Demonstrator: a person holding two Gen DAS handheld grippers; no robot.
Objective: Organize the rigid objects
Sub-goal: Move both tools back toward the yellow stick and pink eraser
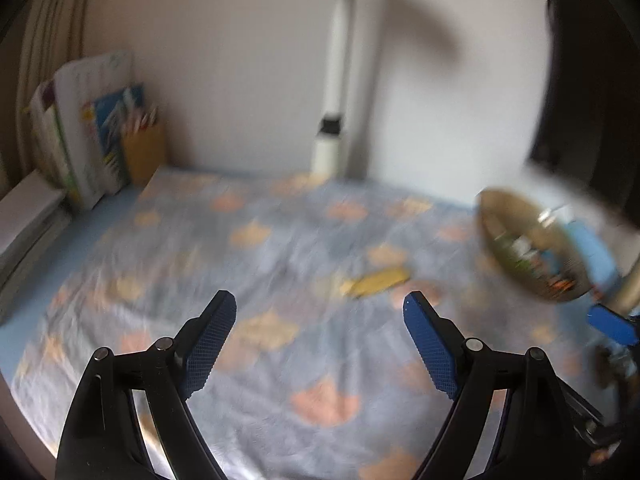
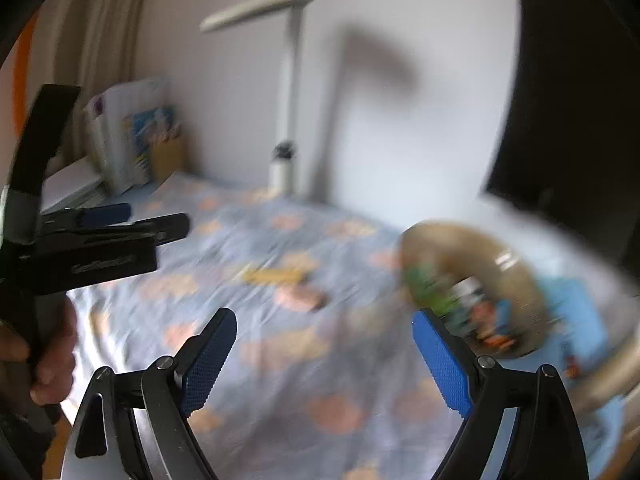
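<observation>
Both views are motion-blurred. A yellow flat object (image 1: 376, 282) lies on the blue cloth with orange patches (image 1: 248, 264), ahead of my open, empty left gripper (image 1: 320, 312). It also shows in the right wrist view (image 2: 274, 276), with a small brown object (image 2: 318, 302) beside it. A tan round basket (image 1: 532, 248) holding several small colourful items sits at the right; in the right wrist view the basket (image 2: 516, 248) is just beyond my right fingertip. My right gripper (image 2: 324, 332) is open and empty. The left gripper (image 2: 120, 232) appears at the left, held by a hand.
Books and a yellow pencil holder (image 1: 144, 152) stand at the back left against the wall. A white desk lamp (image 2: 288, 80) and a white bottle (image 1: 328, 148) stand at the back. A dark object (image 2: 580, 100) fills the right. A blue item (image 1: 592, 252) lies behind the basket.
</observation>
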